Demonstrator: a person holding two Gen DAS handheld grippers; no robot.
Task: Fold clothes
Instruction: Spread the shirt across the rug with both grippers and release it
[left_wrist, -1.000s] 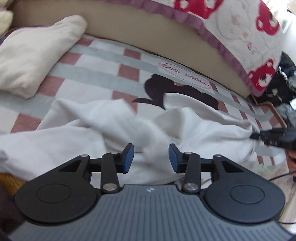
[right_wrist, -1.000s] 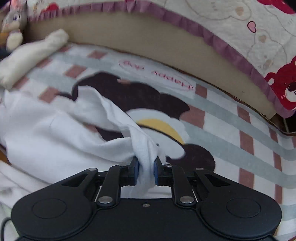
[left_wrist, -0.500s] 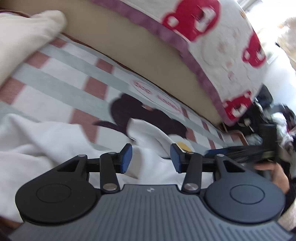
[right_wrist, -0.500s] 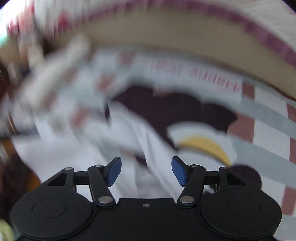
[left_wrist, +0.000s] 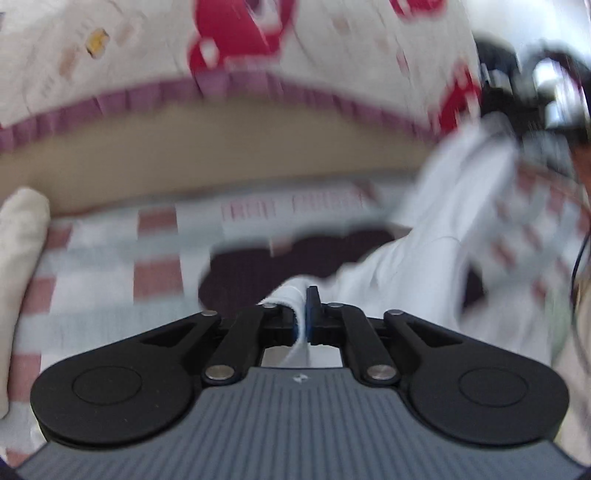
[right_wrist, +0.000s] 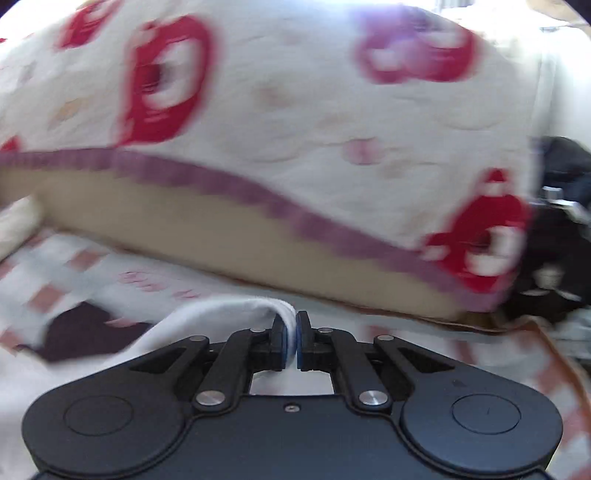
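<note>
Left gripper (left_wrist: 303, 325): the 2 blue-padded fingers are closing, with a fold of the white garment (left_wrist: 417, 266) pinched between them. A rolled hem curls over the left finger; more cloth hangs down behind the pads.

From that pinch the garment runs up and to the right as a taut, blurred band toward the right gripper's dark body (left_wrist: 546, 96), seen at the upper right edge of the left wrist view.

Right gripper (right_wrist: 291, 341): the 2 fingers are clenched on a thin edge of the same white garment (right_wrist: 221, 314). The cloth arcs off to the left and drops toward the blanket.

Under the garment: a checked blanket (left_wrist: 155, 273) with pink and grey squares, a dark cartoon figure and pink lettering, unreadable in the blur.

Left edge, left wrist view: a cream cloth bundle (left_wrist: 18, 266) lies on the blanket.

Behind: a tan mattress side (right_wrist: 184, 229), topped by a white quilt (right_wrist: 314, 110) with red bears and a purple frill. Dark clutter (right_wrist: 561, 221) sits far right.
</note>
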